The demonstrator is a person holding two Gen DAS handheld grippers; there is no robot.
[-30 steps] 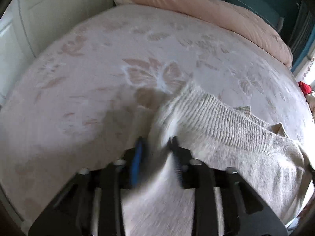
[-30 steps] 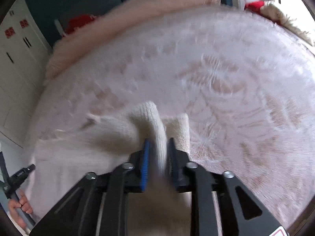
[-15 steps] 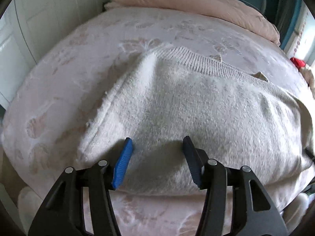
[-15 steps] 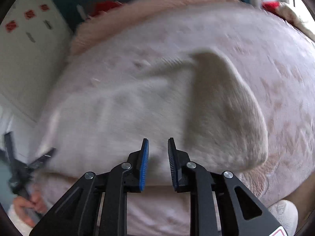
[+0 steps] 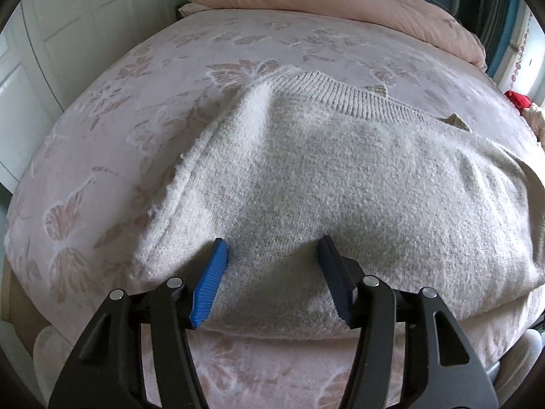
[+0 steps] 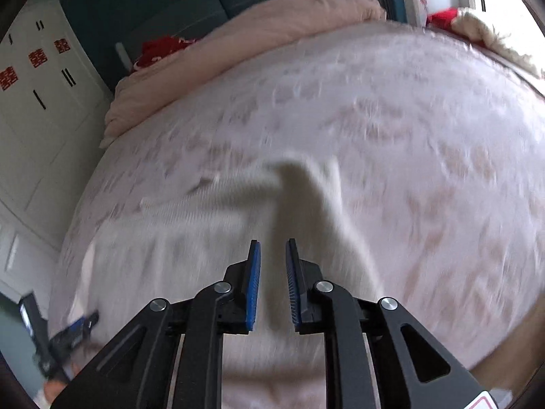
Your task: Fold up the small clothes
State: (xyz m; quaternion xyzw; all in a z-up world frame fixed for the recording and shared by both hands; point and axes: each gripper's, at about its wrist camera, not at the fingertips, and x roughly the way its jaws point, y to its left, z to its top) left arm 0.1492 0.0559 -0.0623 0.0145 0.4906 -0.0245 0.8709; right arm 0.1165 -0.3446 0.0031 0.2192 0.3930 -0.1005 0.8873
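A cream knitted sweater (image 5: pixel 340 184) lies folded on the bed, its ribbed hem at the far side and its fold edge near me. My left gripper (image 5: pixel 272 266) is open and empty, its jaws wide apart just above the sweater's near edge. In the right wrist view the sweater (image 6: pixel 204 238) is blurred by motion. My right gripper (image 6: pixel 274 272) hovers over it with a narrow gap between the jaws, holding nothing. The left gripper (image 6: pixel 64 337) shows at the lower left of that view.
The bed (image 5: pixel 136 109) has a pink cover with a butterfly pattern. A rolled pink duvet (image 5: pixel 340 3) lies along the far edge. White wardrobe doors (image 6: pixel 30 109) stand on the left. Red and cream items (image 6: pixel 477 27) lie at the right edge.
Both grippers let go of the sweater after laying it over in a fold, then drew back toward me. The left jaws opened wide. The right gripper is still moving.
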